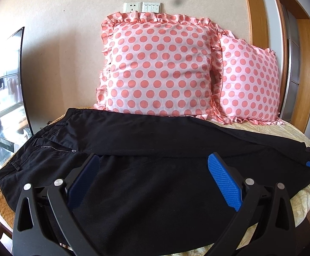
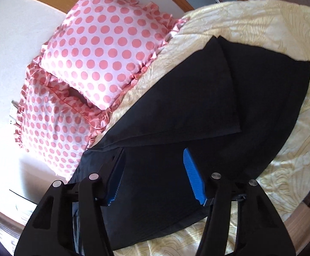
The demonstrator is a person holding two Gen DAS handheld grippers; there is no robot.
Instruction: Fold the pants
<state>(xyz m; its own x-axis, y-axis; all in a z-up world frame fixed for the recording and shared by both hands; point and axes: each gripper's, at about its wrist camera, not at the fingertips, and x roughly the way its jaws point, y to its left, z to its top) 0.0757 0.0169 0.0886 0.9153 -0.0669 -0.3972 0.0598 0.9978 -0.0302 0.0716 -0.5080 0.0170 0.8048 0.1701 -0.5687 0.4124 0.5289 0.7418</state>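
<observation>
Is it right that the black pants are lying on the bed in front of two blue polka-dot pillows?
Not quite. The pillows are pink with darker pink dots, not blue; the left wrist view shows it. The rest holds: the black pants lie on the bed before two pillows.

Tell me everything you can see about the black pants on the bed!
The black cloth pants look soft and matte. They lie spread flat across the pale yellow patterned bedspread, one leg folded over the other. At the waist end a zipper, a pocket and belt loops show. The far edge lies right by the pink polka-dot frilled pillows. The left gripper and right gripper hang over the pants with jaws open, holding nothing.
</observation>
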